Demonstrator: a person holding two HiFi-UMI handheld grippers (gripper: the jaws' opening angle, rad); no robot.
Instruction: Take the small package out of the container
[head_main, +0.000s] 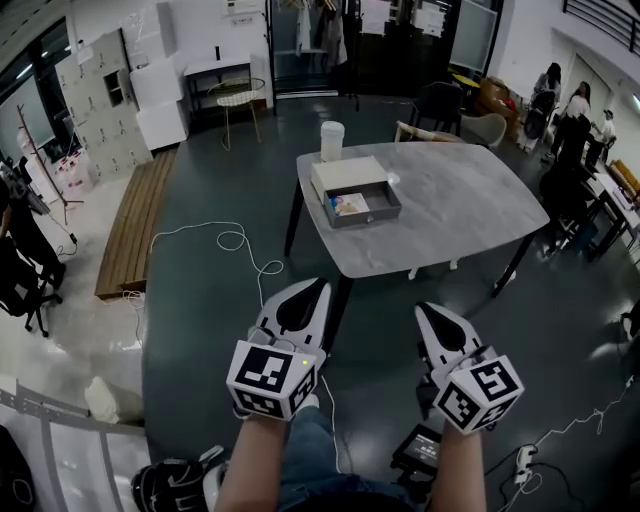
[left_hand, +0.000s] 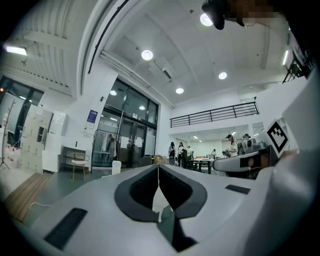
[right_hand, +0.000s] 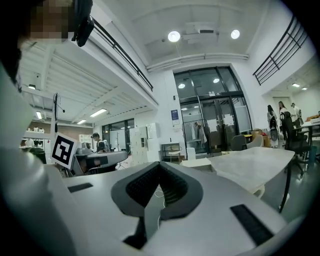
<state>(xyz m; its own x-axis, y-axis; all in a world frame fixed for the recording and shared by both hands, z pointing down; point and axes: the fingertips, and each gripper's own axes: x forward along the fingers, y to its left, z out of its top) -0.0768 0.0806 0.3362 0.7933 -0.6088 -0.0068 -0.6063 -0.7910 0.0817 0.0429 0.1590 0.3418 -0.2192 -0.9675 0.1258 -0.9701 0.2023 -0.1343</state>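
A grey open container (head_main: 360, 203) sits on the near left part of the grey table (head_main: 450, 210), with a small colourful package (head_main: 349, 205) lying inside it. A pale flat lid or box (head_main: 345, 174) lies just behind it. My left gripper (head_main: 313, 287) and right gripper (head_main: 432, 310) hang side by side over the dark floor, well short of the table. Both point level and hold nothing. In the left gripper view the left gripper (left_hand: 158, 166) has its tips touching. In the right gripper view the right gripper (right_hand: 159, 164) is also closed, with the table (right_hand: 255, 165) ahead to the right.
A white cup (head_main: 332, 140) stands at the table's far left corner. Chairs (head_main: 470, 125) sit behind the table. A white cable (head_main: 235, 245) snakes across the floor to the left. A power strip (head_main: 523, 462) and dark box (head_main: 418, 450) lie near my feet. People stand at the far right (head_main: 575, 115).
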